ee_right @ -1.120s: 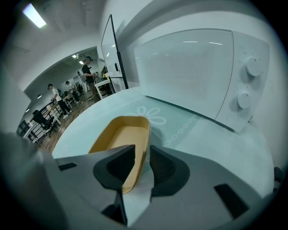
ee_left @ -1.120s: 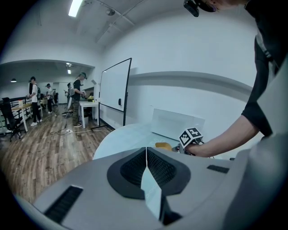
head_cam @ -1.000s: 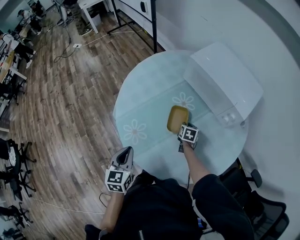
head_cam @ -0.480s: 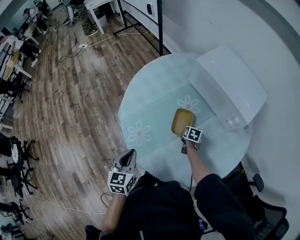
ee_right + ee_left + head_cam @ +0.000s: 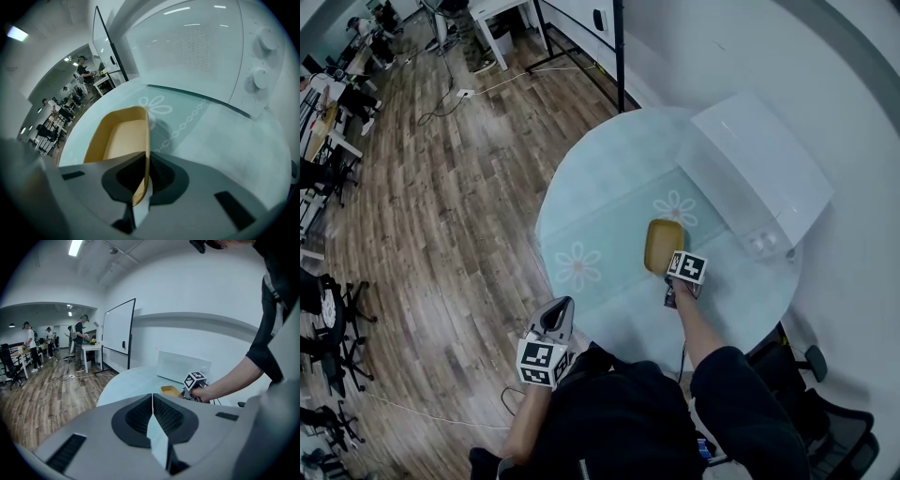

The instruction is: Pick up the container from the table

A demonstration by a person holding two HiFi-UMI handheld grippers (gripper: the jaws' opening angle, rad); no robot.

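A shallow yellow container (image 5: 662, 243) sits on the round pale-green glass table (image 5: 595, 202), just in front of a flower print. My right gripper (image 5: 679, 273) is at its near end. In the right gripper view the jaws are shut on the container (image 5: 117, 138) rim, with the wall pinched edge-on between the pads of the right gripper (image 5: 142, 174). A shadow lies under the container's far corner. My left gripper (image 5: 557, 309) hangs off the table's near-left side over the wooden floor, shut and holding nothing. In its own view the left gripper (image 5: 152, 405) points toward the container (image 5: 169, 390).
A white microwave (image 5: 764, 169) stands at the table's far right, its door and knobs close behind the container in the right gripper view (image 5: 201, 51). A black chair (image 5: 811, 412) is at the near right. Desks, a whiteboard stand (image 5: 619, 52) and people are at the room's far end.
The right gripper stays shut on the container's near rim at almost the same spot on the table. The left gripper has hardly moved. The head view shifted slightly.
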